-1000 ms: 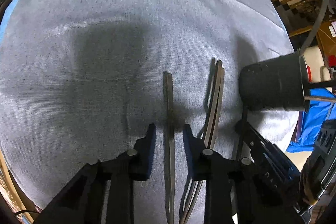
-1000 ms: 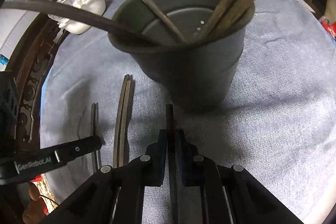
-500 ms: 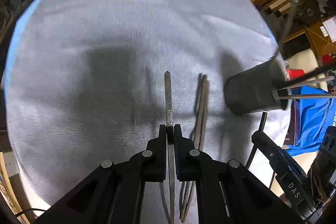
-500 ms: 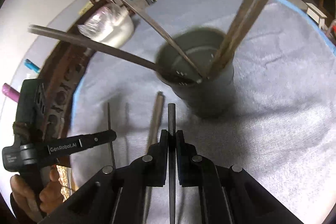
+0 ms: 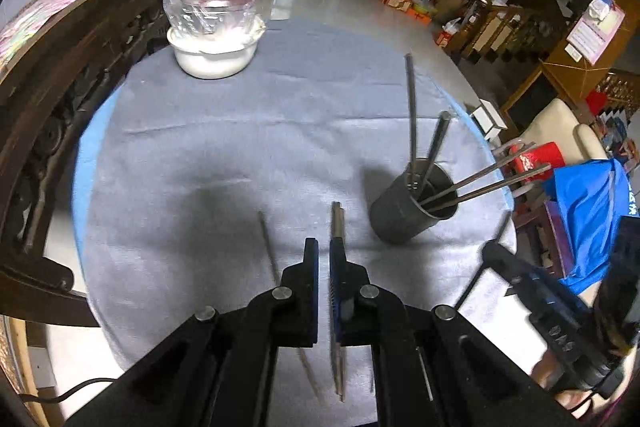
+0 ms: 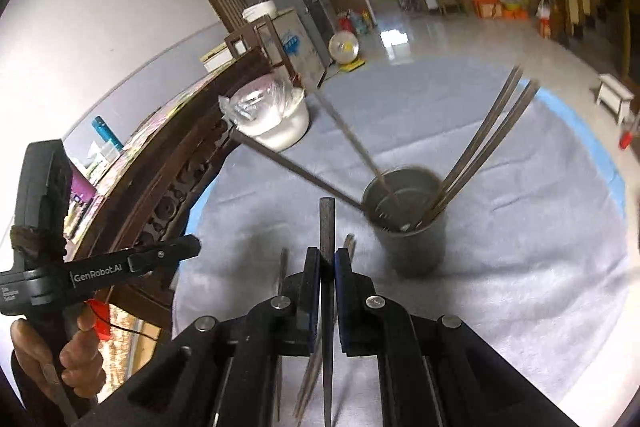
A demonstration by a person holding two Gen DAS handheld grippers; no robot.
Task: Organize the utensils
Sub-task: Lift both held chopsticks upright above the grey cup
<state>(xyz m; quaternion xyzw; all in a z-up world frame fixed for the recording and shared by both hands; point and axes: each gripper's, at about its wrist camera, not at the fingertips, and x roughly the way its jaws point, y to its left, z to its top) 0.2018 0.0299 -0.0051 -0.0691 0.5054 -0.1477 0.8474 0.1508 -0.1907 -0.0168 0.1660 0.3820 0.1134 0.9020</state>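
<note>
R gripper (image 6: 328, 263) up over grey cloth (image 6: 520, 267), clamped on 1 dark chopstick (image 6: 327, 223). L gripper (image 5: 324, 267) closed tight, looks empty. Single stick (image 5: 269, 247) & stick pair (image 5: 335, 219) flat on cloth below. Metal cup (image 5: 412, 207) near, 4 sticks inside.

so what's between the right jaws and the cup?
Right wrist view: a loose chopstick lies on the cloth just right of the jaws. From it to the cup the cloth is bare.
</note>
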